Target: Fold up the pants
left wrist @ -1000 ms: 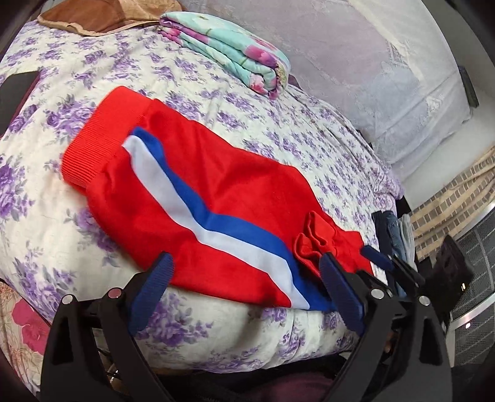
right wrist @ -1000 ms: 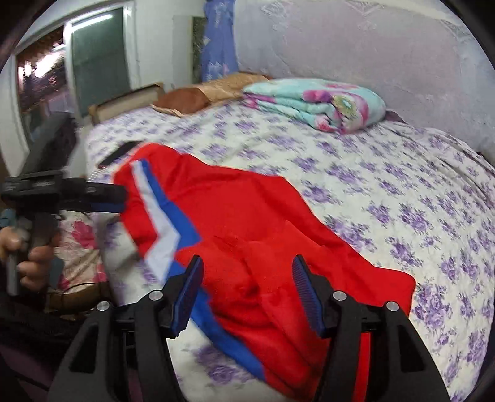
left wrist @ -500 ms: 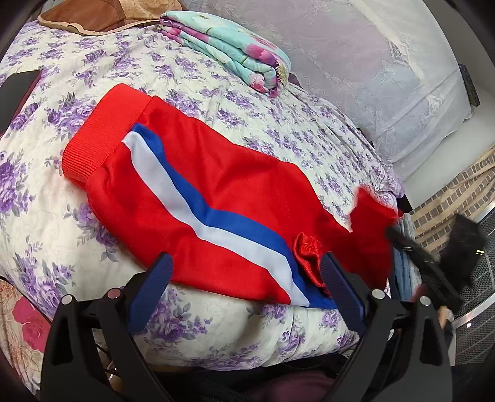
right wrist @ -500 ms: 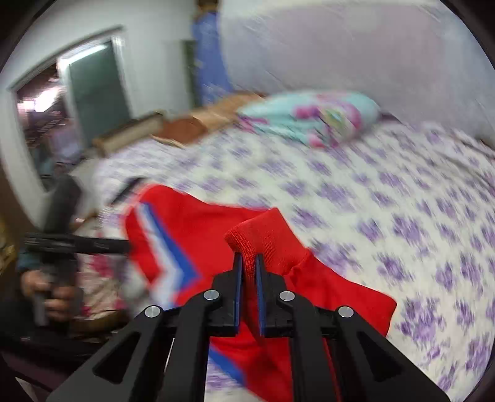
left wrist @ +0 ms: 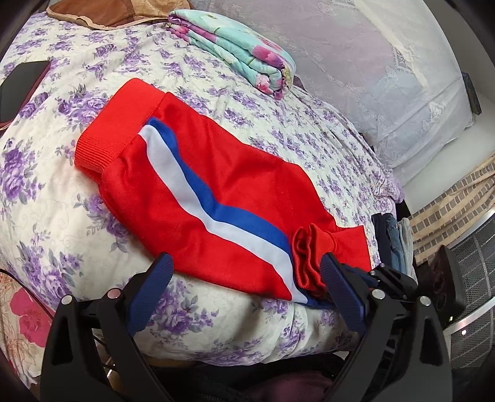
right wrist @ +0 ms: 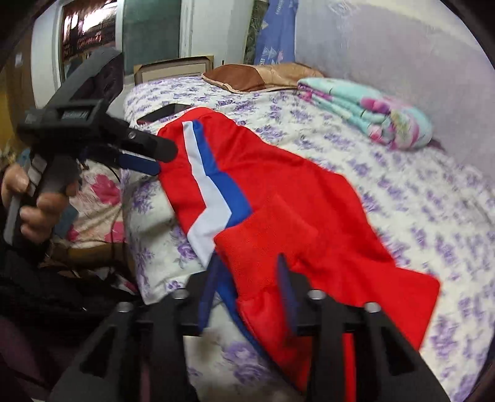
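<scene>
Red pants [left wrist: 235, 185] with a white and blue side stripe lie folded on the floral bedspread [left wrist: 62, 191], waistband at the upper left. They also show in the right wrist view [right wrist: 297, 198]. A bunched red cuff [left wrist: 309, 256] sits at the near right end. My left gripper [left wrist: 244, 278] is open and empty, hovering at the bed's near edge. My right gripper [right wrist: 247, 278] is open, its fingers either side of the red cuff fold [right wrist: 266, 235] without pinching it. The left gripper also shows in the right wrist view [right wrist: 142, 157].
A folded turquoise floral blanket [left wrist: 244, 58] and a brown pillow [left wrist: 102, 12] lie at the far side of the bed. A dark phone [left wrist: 21, 83] lies at the left. Folded jeans [left wrist: 393, 238] hang off the right edge. A lace-covered headboard [left wrist: 386, 62] stands behind.
My right gripper had shut on the red cuff and lifted it. Now it has lowered the cuff onto the pants and opened. The left gripper stayed open and nearly still.
</scene>
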{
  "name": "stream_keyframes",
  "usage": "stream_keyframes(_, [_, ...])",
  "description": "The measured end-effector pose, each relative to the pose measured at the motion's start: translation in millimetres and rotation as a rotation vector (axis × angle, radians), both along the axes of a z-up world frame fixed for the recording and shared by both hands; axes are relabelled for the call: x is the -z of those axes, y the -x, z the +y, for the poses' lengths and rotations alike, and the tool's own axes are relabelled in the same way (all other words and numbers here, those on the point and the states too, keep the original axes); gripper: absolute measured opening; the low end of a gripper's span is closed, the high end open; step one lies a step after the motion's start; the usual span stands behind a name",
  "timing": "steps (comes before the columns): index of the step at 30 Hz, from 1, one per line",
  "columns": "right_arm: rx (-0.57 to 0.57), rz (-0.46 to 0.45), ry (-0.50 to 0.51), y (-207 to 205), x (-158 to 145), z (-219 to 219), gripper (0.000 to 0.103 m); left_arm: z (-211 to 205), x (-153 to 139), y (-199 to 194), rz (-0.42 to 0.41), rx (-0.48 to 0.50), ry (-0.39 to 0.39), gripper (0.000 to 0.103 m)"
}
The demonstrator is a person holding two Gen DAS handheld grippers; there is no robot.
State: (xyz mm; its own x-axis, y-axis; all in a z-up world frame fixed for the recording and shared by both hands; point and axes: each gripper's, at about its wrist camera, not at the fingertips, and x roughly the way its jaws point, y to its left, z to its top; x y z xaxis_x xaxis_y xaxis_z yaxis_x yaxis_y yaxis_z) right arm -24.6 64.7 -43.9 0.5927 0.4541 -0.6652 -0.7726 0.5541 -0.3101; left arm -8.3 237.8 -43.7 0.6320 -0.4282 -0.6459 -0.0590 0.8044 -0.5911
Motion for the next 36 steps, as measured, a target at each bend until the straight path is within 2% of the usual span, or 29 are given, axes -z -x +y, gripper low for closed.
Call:
stream_keyframes(5, [0.006,-0.033,0.079,-1,14,9,0.05,1,1,-1,0.004,0.001,0.003,0.093])
stream_keyframes(9, [0.022,-0.088,0.186,-4,31,23,0.052,1,1,-1,0.005,0.002,0.001,0.093])
stream_keyframes(10, [0.014,-0.11,0.199,-2,31,25,0.05,2,0,-1,0.003,0.003,0.001,0.093])
stream_keyframes(11, [0.021,-0.117,0.204,-4,31,24,0.035,1,1,0,0.002,0.003,0.001,0.093])
stream_keyframes(12, [0.05,-0.131,0.206,-8,30,22,0.028,1,1,0,0.002,0.001,0.002,0.093])
stream_keyframes(14, [0.123,-0.133,0.142,-19,17,9,0.021,2,2,-1,0.004,-0.002,0.007,0.093])
stream_keyframes(16, [0.194,-0.179,0.068,-23,-6,-10,0.02,2,2,0,0.002,0.002,0.004,0.093])
stream_keyframes(19, [0.247,-0.214,0.02,-22,-33,-30,0.02,3,0,3,-0.001,-0.004,0.001,0.093])
stream_keyframes(21, [0.231,-0.206,0.013,-24,-37,-27,0.02,6,0,4,0.001,-0.015,0.001,0.093])
stream_keyframes(23, [0.192,-0.156,0.039,-34,-18,-7,0.021,13,-1,8,0.001,-0.046,0.012,0.093])
stream_keyframes(25, [0.148,-0.099,0.085,-38,12,11,0.033,28,-2,15,-0.006,-0.103,0.047,0.093])
stream_keyframes(26, [0.136,-0.094,0.106,-37,24,17,0.052,34,-1,18,-0.007,-0.129,0.066,0.093])
stream_keyframes(27, [0.117,-0.153,0.119,-28,31,21,0.063,43,1,21,-0.004,-0.161,0.088,0.093])
stream_keyframes(29, [0.094,-0.181,0.107,-15,25,19,0.065,57,9,22,0.03,-0.205,0.137,0.093])
stream_keyframes(31, [0.078,-0.168,-0.012,-4,5,4,0.067,64,21,15,0.058,-0.222,0.2,0.093])
stream_keyframes(32, [0.074,-0.158,-0.101,3,-10,-8,0.071,66,25,10,0.063,-0.232,0.222,0.094])
stream_keyframes(33, [0.064,-0.149,-0.162,8,-18,-16,0.081,66,27,6,0.057,-0.243,0.233,0.097])
stream_keyframes(35, [0.066,-0.148,-0.308,19,-33,-40,0.091,64,26,-3,0.024,-0.277,0.234,0.098])
stream_keyframes(36, [0.074,-0.152,-0.346,23,-36,-47,0.091,63,25,-8,0.013,-0.289,0.232,0.098])
